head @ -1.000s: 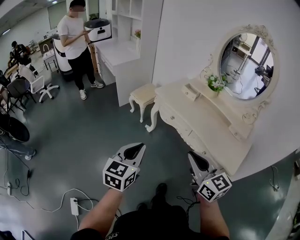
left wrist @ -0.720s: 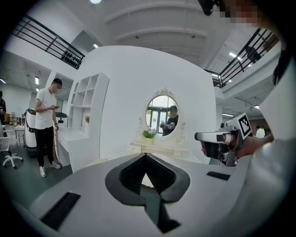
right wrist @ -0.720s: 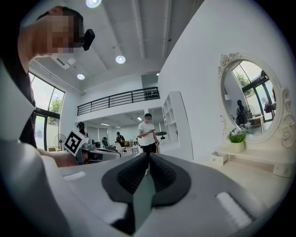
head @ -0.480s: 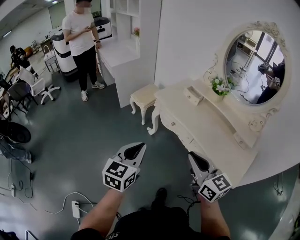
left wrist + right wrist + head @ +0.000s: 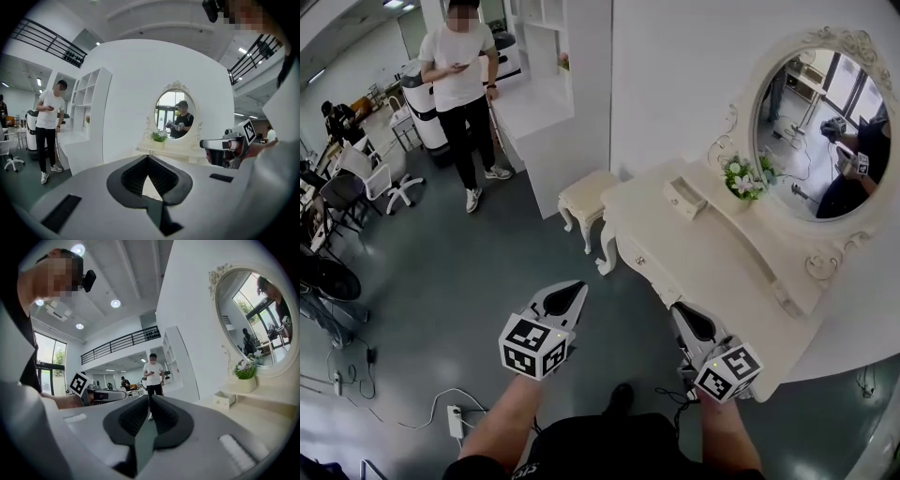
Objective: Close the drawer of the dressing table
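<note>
The cream dressing table stands against the white wall to the right, under an oval mirror. A small drawer on its top stands pulled out; the right gripper view also shows this drawer. My left gripper hangs over the grey floor, left of the table, shut and empty, as the left gripper shows in its own view. My right gripper is by the table's near front edge. The tips of this right gripper meet with nothing between them. Both are well short of the drawer.
A small cream stool stands at the table's far end. A person stands by the white shelf desk. A flower pot sits under the mirror. A power strip with cables lies on the floor at the left, beyond it office chairs.
Both grippers have been carried forward toward the dressing table, which now looms larger and nearer. Their jaws have stayed shut. The standing person has turned and stepped slightly.
</note>
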A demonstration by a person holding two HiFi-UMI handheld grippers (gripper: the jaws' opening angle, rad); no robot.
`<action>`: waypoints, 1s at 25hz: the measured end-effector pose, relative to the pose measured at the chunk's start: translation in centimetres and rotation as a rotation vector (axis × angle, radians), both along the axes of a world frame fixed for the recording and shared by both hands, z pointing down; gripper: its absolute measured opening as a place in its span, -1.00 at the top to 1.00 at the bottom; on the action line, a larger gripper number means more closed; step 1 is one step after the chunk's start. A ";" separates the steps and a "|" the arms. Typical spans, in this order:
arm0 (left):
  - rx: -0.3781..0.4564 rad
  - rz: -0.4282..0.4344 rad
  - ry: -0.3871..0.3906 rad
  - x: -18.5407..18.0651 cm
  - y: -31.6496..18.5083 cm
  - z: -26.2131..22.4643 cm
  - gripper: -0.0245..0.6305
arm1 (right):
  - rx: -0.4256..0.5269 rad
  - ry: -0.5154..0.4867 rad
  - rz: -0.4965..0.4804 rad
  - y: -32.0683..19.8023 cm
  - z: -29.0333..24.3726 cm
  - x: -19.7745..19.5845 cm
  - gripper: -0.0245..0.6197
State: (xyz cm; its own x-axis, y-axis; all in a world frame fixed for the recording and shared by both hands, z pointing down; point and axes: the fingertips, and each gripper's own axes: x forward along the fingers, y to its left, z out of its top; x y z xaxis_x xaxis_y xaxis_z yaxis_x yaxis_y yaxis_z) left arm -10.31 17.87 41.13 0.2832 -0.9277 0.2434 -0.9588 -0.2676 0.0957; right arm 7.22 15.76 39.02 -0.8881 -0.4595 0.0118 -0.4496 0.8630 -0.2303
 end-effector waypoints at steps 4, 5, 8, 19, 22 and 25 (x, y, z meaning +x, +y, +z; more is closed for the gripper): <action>0.007 -0.021 -0.030 0.1 -1.8 -0.9 0.91 | -0.006 -0.029 -0.014 -2.0 -0.2 0.7 0.82; 0.013 -0.024 -0.035 0.2 -2.2 -1.2 0.91 | -0.004 -0.034 -0.017 -2.4 -0.3 0.9 0.82; 0.020 -0.024 -0.034 0.8 -3.4 -1.5 0.91 | 0.001 -0.043 -0.019 -3.4 -0.7 1.2 0.82; 0.025 0.046 0.008 2.4 -9.5 -0.8 0.91 | 0.003 -0.007 0.008 -8.0 -0.7 1.3 0.82; 0.028 0.063 0.018 1.8 -11.8 -0.8 0.91 | -0.006 0.008 0.022 -10.1 -0.6 0.5 0.82; 0.031 0.074 0.026 0.6 -14.7 -0.7 0.91 | -0.010 0.019 0.033 -12.6 -0.5 -0.8 0.82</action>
State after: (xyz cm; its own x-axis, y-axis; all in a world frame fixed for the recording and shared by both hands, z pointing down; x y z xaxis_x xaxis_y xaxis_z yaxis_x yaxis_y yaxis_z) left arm -9.72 3.19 40.42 0.3569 -0.9111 0.2063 -0.9336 -0.3405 0.1112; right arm 6.45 3.13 38.49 -0.8723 -0.4879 0.0331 -0.4818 0.8457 -0.2297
